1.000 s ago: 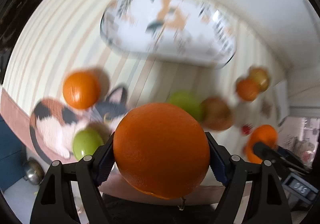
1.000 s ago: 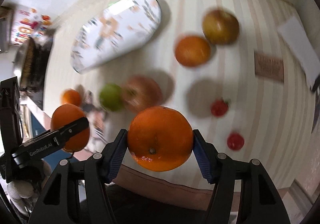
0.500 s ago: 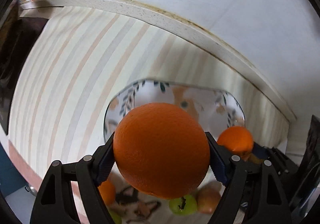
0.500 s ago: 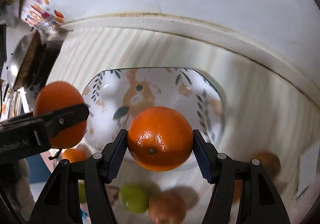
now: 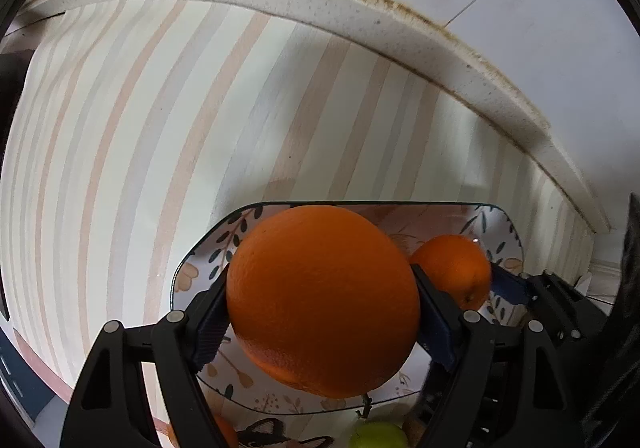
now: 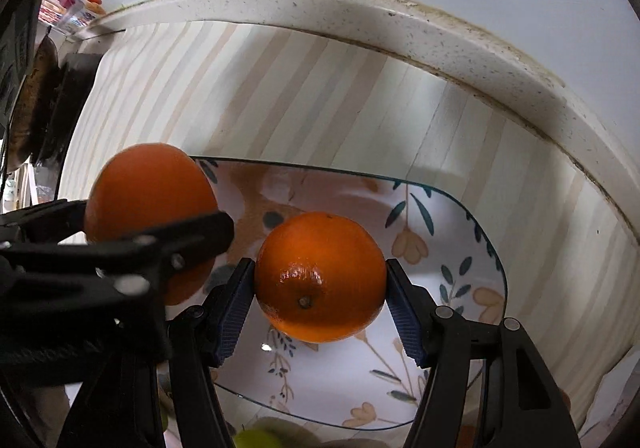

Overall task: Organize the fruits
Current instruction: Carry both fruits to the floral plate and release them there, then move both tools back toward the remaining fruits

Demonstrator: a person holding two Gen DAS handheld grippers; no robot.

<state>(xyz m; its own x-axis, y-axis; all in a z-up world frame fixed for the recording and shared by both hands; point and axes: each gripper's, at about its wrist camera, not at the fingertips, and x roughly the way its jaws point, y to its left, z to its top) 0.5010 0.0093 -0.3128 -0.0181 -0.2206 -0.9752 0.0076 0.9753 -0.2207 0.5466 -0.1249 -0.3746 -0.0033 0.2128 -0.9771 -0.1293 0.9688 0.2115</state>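
Note:
My left gripper (image 5: 322, 322) is shut on a large orange (image 5: 322, 300) and holds it over the near left part of a floral plate (image 5: 192, 272). My right gripper (image 6: 320, 302) is shut on a second orange (image 6: 320, 276) over the middle of the same plate (image 6: 460, 260). The left gripper and its orange (image 6: 148, 183) show at the left of the right wrist view. The right gripper's orange (image 5: 452, 268) shows at the right of the left wrist view. Whether either orange touches the plate is hidden.
The plate lies on a striped mat (image 5: 160, 119) close to a speckled raised counter edge (image 5: 460, 59) and white wall. A green apple (image 5: 378, 436) and other fruit lie just below the plate. Dark kitchenware (image 6: 44, 87) stands at the far left.
Both grippers have moved forward and down over the plate with their oranges, so the plate now fills the lower view. The two grippers are closer together.

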